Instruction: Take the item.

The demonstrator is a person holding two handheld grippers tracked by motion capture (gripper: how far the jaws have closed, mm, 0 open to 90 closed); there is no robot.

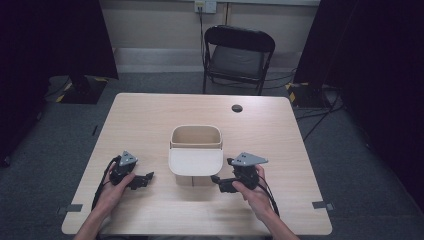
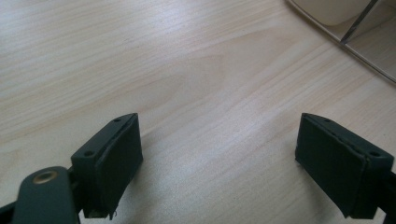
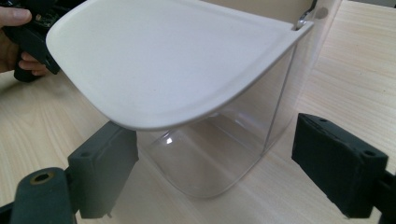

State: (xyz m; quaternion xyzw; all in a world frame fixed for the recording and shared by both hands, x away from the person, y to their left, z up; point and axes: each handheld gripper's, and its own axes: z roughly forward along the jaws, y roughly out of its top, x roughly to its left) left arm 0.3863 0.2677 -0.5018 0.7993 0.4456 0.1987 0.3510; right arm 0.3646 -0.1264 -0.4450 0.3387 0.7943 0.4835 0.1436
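A clear plastic container with a white hinged lid stands at the centre of the pale wooden desk. The left tool rests at its eight o'clock, jaws spread and empty. The right tool, at four o'clock, is likewise spread wide. The raised lid overhangs; a careless nudge could likely tip the light container.

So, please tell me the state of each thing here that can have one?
Bin: upright on the table, nothing seen inside.
Lid: flipped open, hinged at the bin's rim.
Left gripper: open, holding nothing.
Right gripper: open, holding nothing, aimed at the bin.
Chair: unfolded, nobody on it.
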